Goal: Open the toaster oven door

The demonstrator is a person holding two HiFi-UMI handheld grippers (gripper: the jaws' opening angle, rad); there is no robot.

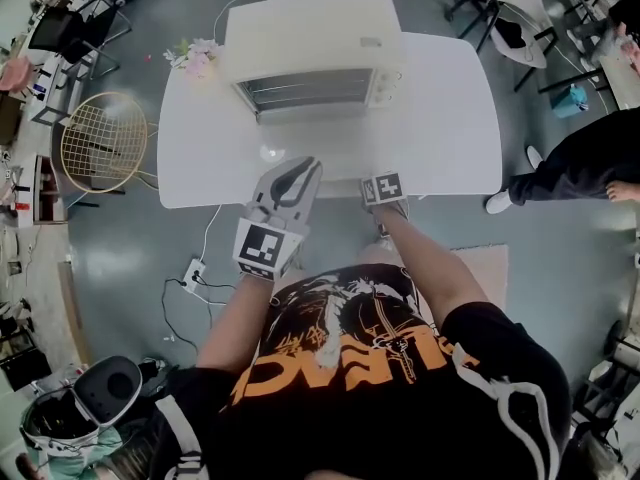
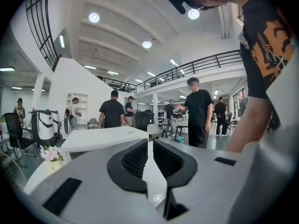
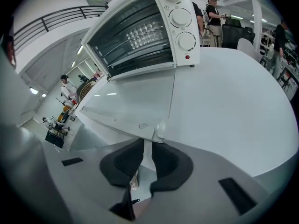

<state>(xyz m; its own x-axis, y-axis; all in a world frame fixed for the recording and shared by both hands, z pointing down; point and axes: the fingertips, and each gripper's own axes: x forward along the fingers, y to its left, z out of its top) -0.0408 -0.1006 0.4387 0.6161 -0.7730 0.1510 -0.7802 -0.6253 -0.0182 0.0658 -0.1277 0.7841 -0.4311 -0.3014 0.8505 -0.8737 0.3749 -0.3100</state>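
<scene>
A white toaster oven (image 1: 310, 38) stands at the back of a white table (image 1: 440, 118). Its glass door (image 3: 131, 101) lies folded down flat, showing the rack inside, and three knobs (image 3: 180, 17) line its right side. The door's handle (image 3: 161, 130) lies just beyond the tips of my right gripper (image 3: 147, 143). That gripper's jaws stand a narrow gap apart with nothing between them. In the head view only its marker cube (image 1: 383, 188) shows, at the table's front edge. My left gripper (image 1: 303, 168) hovers over the front edge, clear of the oven (image 2: 100, 141), its jaws shut on nothing.
Pink flowers (image 1: 195, 56) sit at the table's back left corner. A round wire chair (image 1: 100, 143) stands left of the table, and a power strip (image 1: 192, 273) lies on the floor near it. A person (image 1: 580, 163) stands to the right. Several people (image 2: 198, 111) stand beyond.
</scene>
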